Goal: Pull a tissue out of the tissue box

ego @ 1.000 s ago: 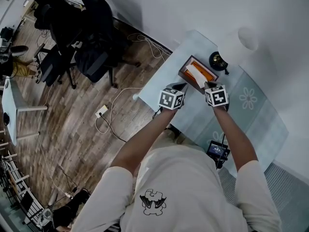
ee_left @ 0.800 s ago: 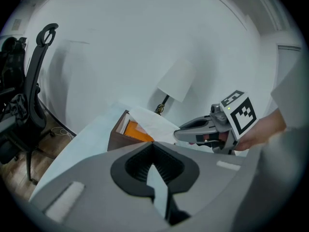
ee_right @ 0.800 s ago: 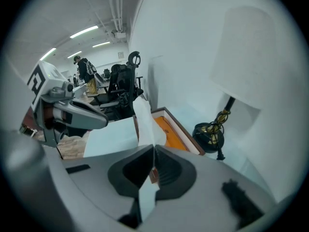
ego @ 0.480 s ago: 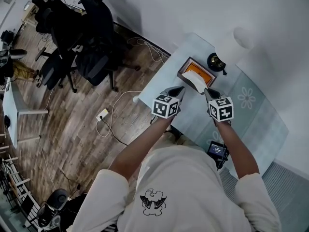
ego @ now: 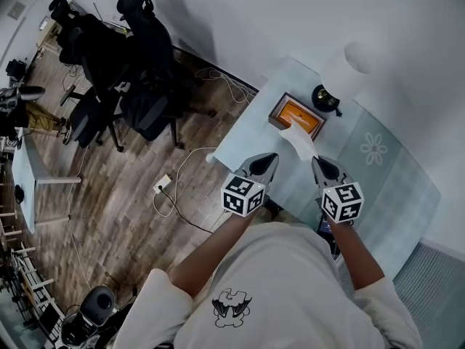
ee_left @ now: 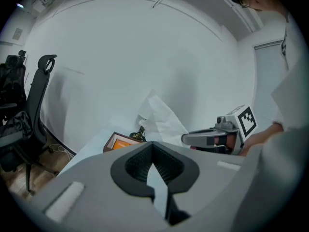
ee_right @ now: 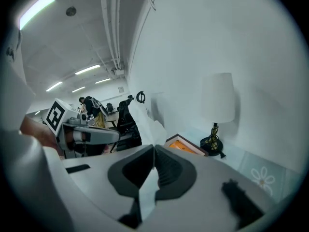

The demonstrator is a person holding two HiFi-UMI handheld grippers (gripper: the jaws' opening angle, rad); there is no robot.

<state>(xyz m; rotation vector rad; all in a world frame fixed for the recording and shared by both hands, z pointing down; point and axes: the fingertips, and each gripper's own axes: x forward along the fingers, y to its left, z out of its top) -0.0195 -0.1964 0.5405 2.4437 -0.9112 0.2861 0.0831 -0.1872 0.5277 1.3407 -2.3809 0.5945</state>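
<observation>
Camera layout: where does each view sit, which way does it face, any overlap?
Head view: on the person's head, facing steeply down at table, tissue box, lamp; torso, arms, left gripper, right gripper show.
Left gripper view: on the left gripper, facing the wall along shut jaws; right gripper shows.
Right gripper view: on the right gripper, facing the lamp, jaws shut on tissue; left gripper shows.
Shared: all see the tissue box.
</observation>
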